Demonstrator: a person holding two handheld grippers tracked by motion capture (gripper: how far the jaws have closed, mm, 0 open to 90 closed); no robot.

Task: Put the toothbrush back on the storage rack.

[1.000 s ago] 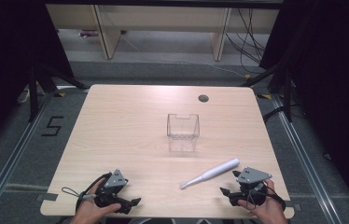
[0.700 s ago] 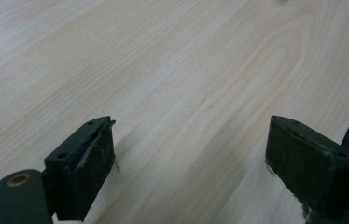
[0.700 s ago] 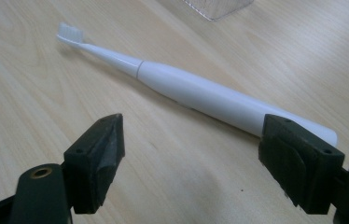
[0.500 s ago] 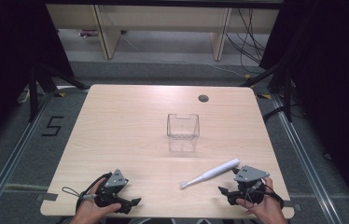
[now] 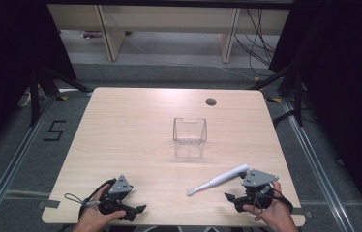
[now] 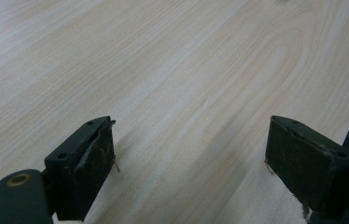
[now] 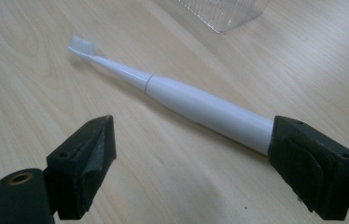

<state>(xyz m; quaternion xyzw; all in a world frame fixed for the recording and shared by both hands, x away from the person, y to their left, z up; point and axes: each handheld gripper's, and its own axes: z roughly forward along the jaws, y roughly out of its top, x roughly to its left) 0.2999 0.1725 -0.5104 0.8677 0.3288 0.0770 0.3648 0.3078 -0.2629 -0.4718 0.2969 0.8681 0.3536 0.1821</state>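
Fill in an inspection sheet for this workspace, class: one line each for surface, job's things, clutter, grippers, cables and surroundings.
Surface: pale wooden table, with a round grommet hole near the far edge.
Job's things: white electric toothbrush lying flat, brush end toward the left; clear plastic container upright at mid-table.
Clutter: nothing seen.
Grippers: left gripper open over bare wood; right gripper open, its jaws have just been opening, the toothbrush handle's end by one jaw, not clamped.
Cables: black leads on the floor beyond the table.
Surroundings: wooden shelving behind; floor marking 5.
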